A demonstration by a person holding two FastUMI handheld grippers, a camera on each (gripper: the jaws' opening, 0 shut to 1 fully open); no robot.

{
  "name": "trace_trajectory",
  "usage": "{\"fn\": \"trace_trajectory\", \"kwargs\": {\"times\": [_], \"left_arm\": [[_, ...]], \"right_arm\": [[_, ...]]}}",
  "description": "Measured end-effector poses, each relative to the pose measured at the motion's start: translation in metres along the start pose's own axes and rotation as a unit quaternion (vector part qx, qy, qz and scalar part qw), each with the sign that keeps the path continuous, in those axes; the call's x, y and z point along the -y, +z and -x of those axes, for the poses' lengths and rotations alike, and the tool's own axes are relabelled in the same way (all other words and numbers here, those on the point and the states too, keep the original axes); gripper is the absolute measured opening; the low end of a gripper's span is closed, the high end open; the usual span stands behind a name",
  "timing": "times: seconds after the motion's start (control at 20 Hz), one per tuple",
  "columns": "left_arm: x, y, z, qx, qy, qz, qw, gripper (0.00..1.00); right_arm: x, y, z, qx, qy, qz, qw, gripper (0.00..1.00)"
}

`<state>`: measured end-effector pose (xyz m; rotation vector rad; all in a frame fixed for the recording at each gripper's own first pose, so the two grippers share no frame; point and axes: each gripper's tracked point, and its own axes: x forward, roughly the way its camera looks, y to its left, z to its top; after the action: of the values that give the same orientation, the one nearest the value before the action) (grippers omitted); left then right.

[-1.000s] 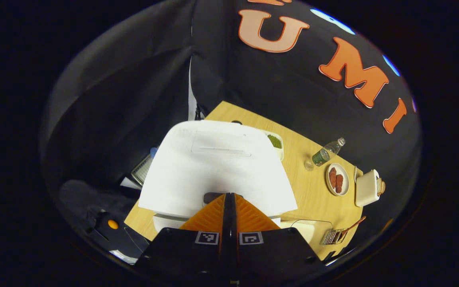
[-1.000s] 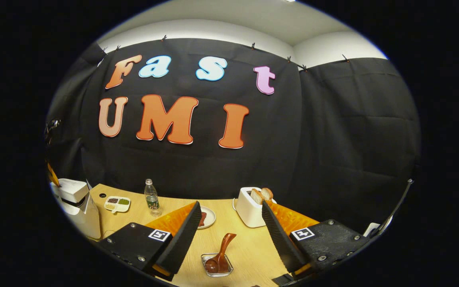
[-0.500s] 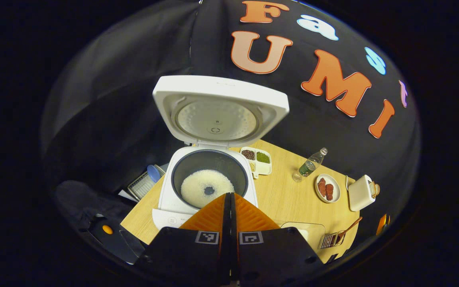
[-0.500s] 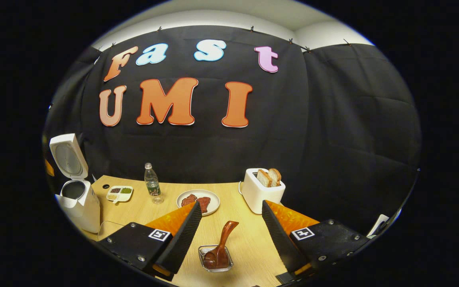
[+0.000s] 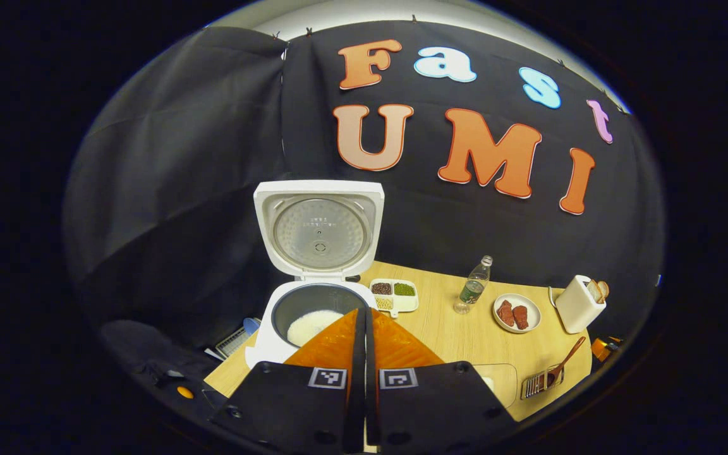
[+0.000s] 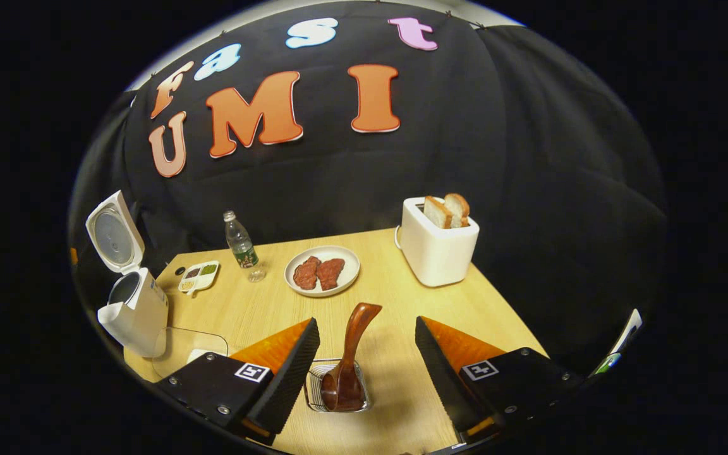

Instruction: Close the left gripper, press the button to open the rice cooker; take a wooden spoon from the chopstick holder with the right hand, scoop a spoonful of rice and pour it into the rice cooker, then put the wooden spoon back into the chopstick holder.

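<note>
Reaching for the spoon: the right gripper [image 6: 367, 354] hangs above the chopstick holder [image 6: 313, 395] with its fingers spread wide, holding nothing; the wooden spoon [image 6: 350, 354] stands between them, bowl down, handle leaning up and away.
Grip advice: I would come down straight, pinch the handle about midway, then lift clear of the wire rim before swinging aside.
Rice container: a clear box [image 6: 181, 344] sits just beside the cooker; its contents are hard to make out.
Left gripper [image 5: 364, 316]: fingers pressed together, empty, off the button.
Rice cooker [image 5: 320, 278]: lid up, rice in the pot [image 5: 311, 323].
Risk: a tilted pull could drag the light holder.
</note>
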<state>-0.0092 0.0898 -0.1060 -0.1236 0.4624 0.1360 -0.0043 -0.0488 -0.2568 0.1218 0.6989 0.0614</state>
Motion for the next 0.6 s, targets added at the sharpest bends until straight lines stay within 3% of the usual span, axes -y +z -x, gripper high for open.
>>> {"fn": "trace_trajectory", "kwargs": {"times": [0.1, 0.25, 0.3, 0.4, 0.45, 0.6], "left_arm": [[0.003, -0.003, 0.013, 0.008, 0.014, -0.009, 1.0, 0.18], [0.003, -0.013, 0.036, 0.018, 0.042, -0.029, 0.999, 0.27], [0.003, -0.016, 0.042, 0.018, 0.051, -0.039, 0.998, 0.36], [0.001, -0.023, 0.053, 0.02, 0.077, -0.062, 0.995, 0.77], [0.002, -0.024, 0.057, 0.022, 0.088, -0.072, 0.993, 0.83], [0.011, -0.023, 0.067, 0.027, 0.103, -0.103, 0.989, 0.8]], "right_arm": [[-0.004, -0.011, -0.019, -0.035, 0.024, -0.017, 0.999, 0.94], [-0.011, -0.028, -0.042, -0.078, 0.053, -0.044, 0.995, 0.94], [-0.015, -0.032, -0.048, -0.087, 0.063, -0.053, 0.993, 0.93], [-0.022, -0.038, -0.06, -0.101, 0.078, -0.061, 0.99, 0.9], [-0.023, -0.041, -0.067, -0.104, 0.081, -0.061, 0.989, 0.89], [-0.026, -0.042, -0.084, -0.115, 0.087, -0.077, 0.986, 0.79]]}}
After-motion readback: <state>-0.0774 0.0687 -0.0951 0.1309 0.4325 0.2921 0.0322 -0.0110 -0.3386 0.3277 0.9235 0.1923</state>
